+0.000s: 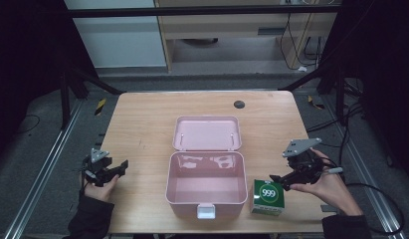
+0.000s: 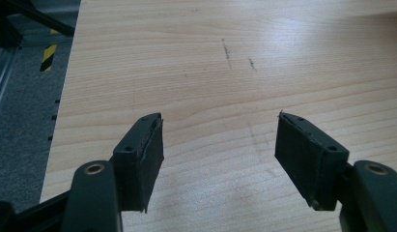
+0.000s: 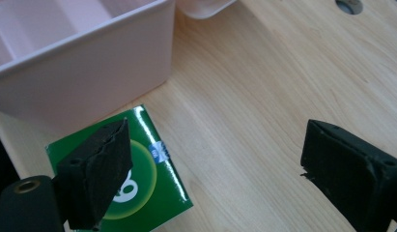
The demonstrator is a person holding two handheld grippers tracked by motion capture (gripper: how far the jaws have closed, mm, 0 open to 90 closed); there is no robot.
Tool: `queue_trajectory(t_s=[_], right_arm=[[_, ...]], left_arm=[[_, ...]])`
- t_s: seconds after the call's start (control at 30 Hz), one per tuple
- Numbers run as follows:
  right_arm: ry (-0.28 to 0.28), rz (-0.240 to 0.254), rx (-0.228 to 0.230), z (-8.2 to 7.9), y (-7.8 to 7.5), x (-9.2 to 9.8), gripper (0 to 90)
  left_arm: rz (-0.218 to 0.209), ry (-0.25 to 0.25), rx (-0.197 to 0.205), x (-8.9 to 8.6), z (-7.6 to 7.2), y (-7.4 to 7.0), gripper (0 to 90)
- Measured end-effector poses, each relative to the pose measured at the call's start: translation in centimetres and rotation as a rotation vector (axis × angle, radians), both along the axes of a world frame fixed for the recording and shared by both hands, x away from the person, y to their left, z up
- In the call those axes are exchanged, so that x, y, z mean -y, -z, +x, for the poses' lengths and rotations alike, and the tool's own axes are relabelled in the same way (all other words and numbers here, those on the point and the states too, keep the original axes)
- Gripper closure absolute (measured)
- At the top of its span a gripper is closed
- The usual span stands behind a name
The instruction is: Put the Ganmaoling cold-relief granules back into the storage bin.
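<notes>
You are holding the right gripper spread beside the green box, likely lining up a grasp toward the open pink case, while your left gripper is waiting spread over bare table.

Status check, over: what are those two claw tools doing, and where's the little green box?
Left gripper open over bare table. Right gripper open beside green box. Pink case open, empty; nothing blocking.

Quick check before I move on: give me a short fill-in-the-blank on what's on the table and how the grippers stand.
1. The pink box has its lid ____.
2. The green carton sits on the table beside the box, nearest the ____ gripper.
3. The left gripper has its jaws ____, with bare wood between them.

Missing words: open; right; open
</notes>
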State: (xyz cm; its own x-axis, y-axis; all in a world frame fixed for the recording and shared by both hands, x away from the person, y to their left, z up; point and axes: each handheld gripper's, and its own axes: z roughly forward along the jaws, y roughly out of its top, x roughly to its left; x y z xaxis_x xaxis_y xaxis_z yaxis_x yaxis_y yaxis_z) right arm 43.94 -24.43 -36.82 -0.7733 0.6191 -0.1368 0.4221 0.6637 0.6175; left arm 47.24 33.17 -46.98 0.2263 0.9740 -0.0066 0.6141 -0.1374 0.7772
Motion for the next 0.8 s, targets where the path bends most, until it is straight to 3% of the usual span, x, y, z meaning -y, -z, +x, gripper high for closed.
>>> queue_trajectory(t_s=[0.47,0.8], right_arm=[[-0.113,-0.098,-0.038,-1.1,-0.1,-1.4,8.9],[-0.172,-0.134,-0.066,-1.7,0.4,-2.0,7.4]], left_arm=[[0.007,0.006,-0.002,0.2,0.0,0.1,34.0],[0.009,0.007,-0.005,0.2,0.1,0.1,34.1]])
